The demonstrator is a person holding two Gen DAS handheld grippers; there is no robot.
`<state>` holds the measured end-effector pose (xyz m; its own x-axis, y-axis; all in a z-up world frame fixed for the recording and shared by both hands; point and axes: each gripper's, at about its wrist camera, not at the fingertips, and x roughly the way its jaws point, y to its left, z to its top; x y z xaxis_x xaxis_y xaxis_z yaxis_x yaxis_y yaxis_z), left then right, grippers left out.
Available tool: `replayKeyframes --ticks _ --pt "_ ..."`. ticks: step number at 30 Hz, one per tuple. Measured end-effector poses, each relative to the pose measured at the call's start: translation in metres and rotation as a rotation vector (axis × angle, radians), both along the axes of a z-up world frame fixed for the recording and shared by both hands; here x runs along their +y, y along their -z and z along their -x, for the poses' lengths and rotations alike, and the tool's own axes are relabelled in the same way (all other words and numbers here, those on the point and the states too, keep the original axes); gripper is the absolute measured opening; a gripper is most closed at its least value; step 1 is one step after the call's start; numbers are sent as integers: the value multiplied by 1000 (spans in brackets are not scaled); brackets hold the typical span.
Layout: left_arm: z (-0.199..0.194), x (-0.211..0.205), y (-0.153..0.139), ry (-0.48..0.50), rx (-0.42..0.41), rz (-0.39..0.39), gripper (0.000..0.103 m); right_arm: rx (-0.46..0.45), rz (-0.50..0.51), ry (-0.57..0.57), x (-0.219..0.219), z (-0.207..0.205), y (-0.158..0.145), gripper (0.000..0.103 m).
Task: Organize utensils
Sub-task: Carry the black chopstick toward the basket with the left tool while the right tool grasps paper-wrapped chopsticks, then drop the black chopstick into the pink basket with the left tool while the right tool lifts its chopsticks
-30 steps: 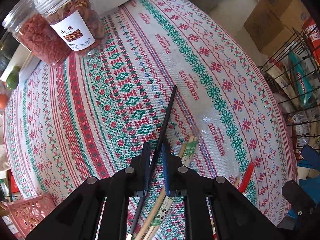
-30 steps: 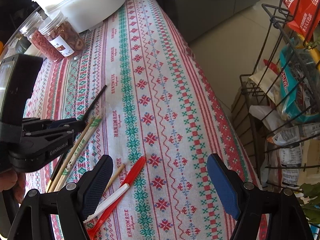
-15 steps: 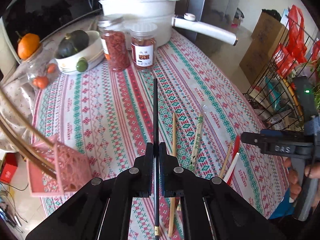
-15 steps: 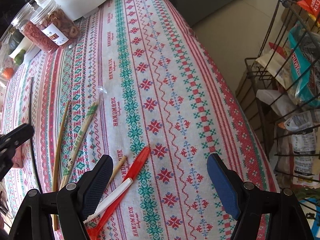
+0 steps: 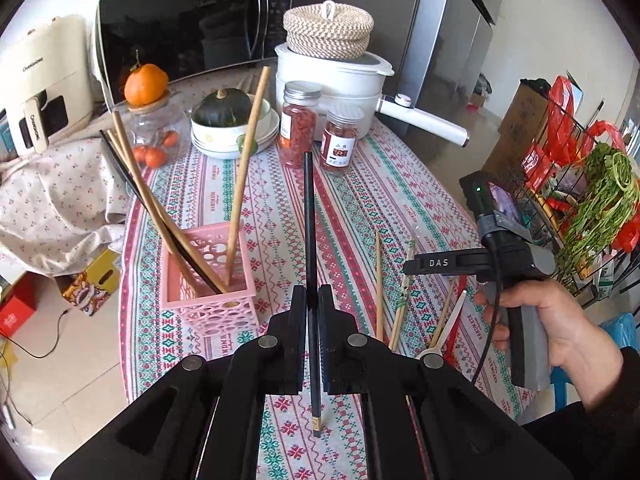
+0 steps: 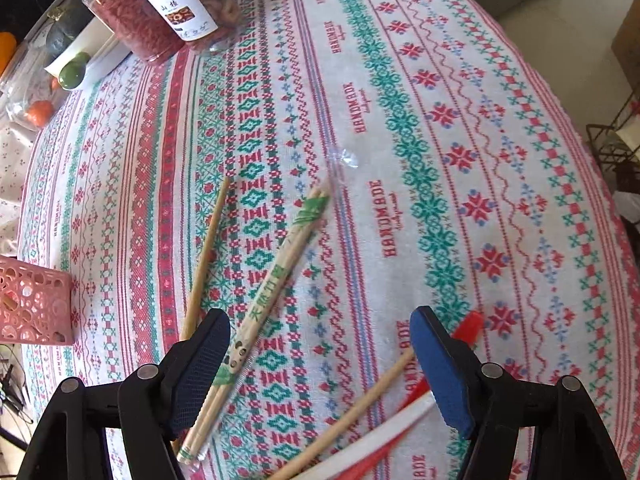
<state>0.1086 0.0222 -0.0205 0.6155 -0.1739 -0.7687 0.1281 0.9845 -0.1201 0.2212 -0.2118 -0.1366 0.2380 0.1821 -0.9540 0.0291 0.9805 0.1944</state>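
A kitchen table covered by a patterned cloth [image 5: 280,200] in red, green and white holds jars, a white pot and a bowl. The left gripper [image 5: 311,320] is clamped on a black chopstick [image 5: 308,220], held above the cloth and pointing toward the jars. A pink basket [image 5: 208,280], left of it, holds several chopsticks upright. The right gripper [image 6: 320,364] hangs over the cloth, its jaws wide and closing; wrapped chopsticks [image 6: 276,276] and a bare wooden chopstick [image 6: 352,412] lie between them, unpressed.
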Motion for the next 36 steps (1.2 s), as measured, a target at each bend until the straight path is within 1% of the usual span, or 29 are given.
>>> replayKeyframes --ticks 3,4,7,9,10,11,12,14,15,17,20,23,27,29,32,36 --pt "7 11 -4 -8 -17 8 5 13 23 23 9 -6 9 70" --pt "10 14 -5 -11 -22 12 5 9 46 27 12 -8 11 69" --pt "14 23 -6 -21 -27 27 5 -18 166 34 25 -10 12 55" --pt "18 29 -6 -31 -34 38 5 -23 231 57 30 -11 12 35" --pt "20 32 -7 -35 -40 44 5 -28 223 65 32 -12 12 30" --pt "22 34 -8 -38 -47 46 5 -28 211 69 33 -13 11 17" --pt "24 37 -9 -41 -55 49 5 -24 186 74 32 -14 11 12" --pt "27 41 -13 -43 -71 56 5 -19 85 95 26 -15 10 6" --pt "28 43 -16 -41 -78 58 5 -17 32 108 21 -15 8 5" --pt "31 45 -22 -42 -97 56 5 -25 -39 131 12 -12 3 5" --pt "37 48 -33 -44 -134 63 5 -78 -97 131 5 -7 -16 5" --pt "45 54 -49 -59 -191 83 5 -154 -152 131 -2 6 -41 5" --pt "55 64 -72 -94 -292 108 5 -264 -233 122 -7 29 -79 5" --pt "56 68 -82 -102 -322 112 5 -318 -262 113 -7 39 -94 5" --pt "57 75 -93 -133 -368 122 5 -395 -299 95 -1 55 -118 5" --pt "58 82 -106 -183 -432 134 5 -498 -323 58 5 71 -143 5"
